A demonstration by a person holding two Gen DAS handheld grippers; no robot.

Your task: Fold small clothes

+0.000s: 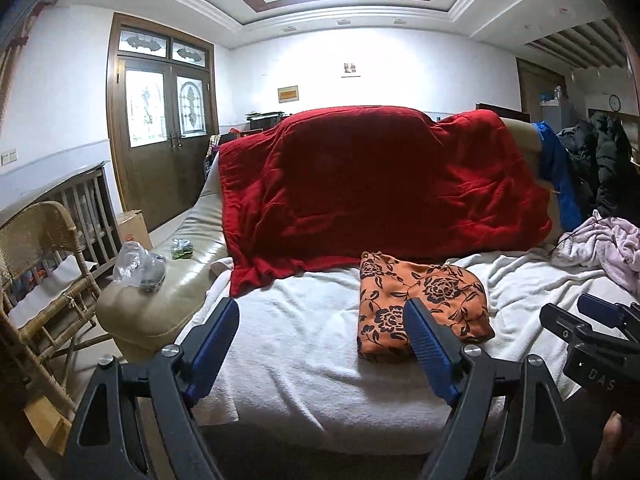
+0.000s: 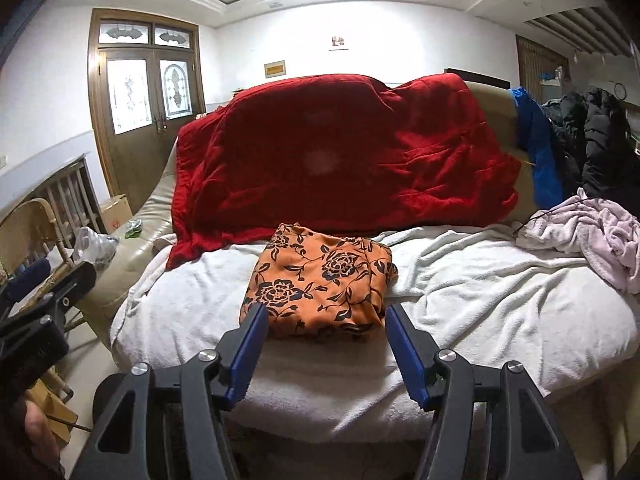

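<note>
- Fingers of the left gripper [image 1: 320, 320] stand wide apart with nothing between them, hanging above the white towel [image 1: 304, 344] that covers the sofa seat.
- Fingers of the right gripper [image 2: 326, 334] also stand apart and empty; their tips frame the near edge of the orange floral garment [image 2: 320, 284] without touching it, as far as I can tell.
- That garment, the task's piece, lies as a squarish folded packet on the towel, just in front of the red quilt [image 2: 340, 160] draped over the sofa back.
- To me the fold looks finished, so the main risk is undoing it: a finger dipping low on the way past could catch the top layer at the near edge and drag it open.
- On its right side the packet shows loose layered edges; a nudge there would likely splay them, since the thin cloth probably slides easily on itself.
- If another piece is next, the crumpled pale pink garment [image 2: 592, 232] lies well apart at the right, with a dark thin cord [image 2: 548, 212] across it; a pinch there might snag the cord instead of cloth.
- A grab that goes too deep could pinch the towel underneath, wrinkle it and shift the folded packet resting on it.
- Both grippers sit near each other, so crossing paths could knock them together.
</note>
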